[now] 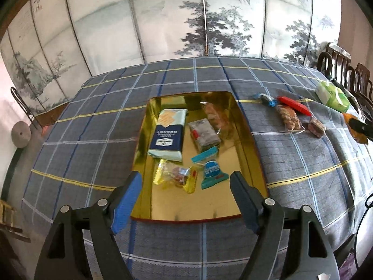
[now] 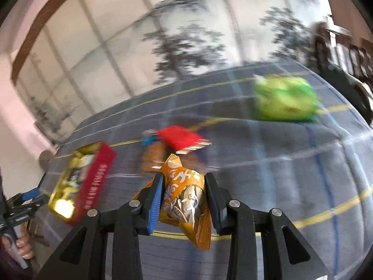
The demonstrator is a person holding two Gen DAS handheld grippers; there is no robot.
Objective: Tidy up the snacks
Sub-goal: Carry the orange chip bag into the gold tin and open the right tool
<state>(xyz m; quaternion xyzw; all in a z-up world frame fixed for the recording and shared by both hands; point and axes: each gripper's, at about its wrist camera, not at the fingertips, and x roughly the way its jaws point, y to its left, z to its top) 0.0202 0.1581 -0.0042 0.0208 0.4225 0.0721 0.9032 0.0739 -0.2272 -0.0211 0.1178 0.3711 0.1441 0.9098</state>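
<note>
Risk: orange seed packet [image 2: 184, 198], pinched by right gripper [image 2: 184, 182], may slip short of gold tin [image 1: 247, 126]; left gripper [image 1: 186, 179] hangs open, empty.

My left gripper [image 1: 186, 182] pointed steeply downward, its jaws standing wide apart with nothing pressed between the blue pads. My right gripper [image 2: 183, 193] also tilted downward, jaws drawn close and clamped on an orange snack packet [image 2: 186, 200], pads pressing both its sides. In the right wrist view, my left hand [image 2: 23, 245] gripped its tool's handle at the frame's lower left edge.
</note>
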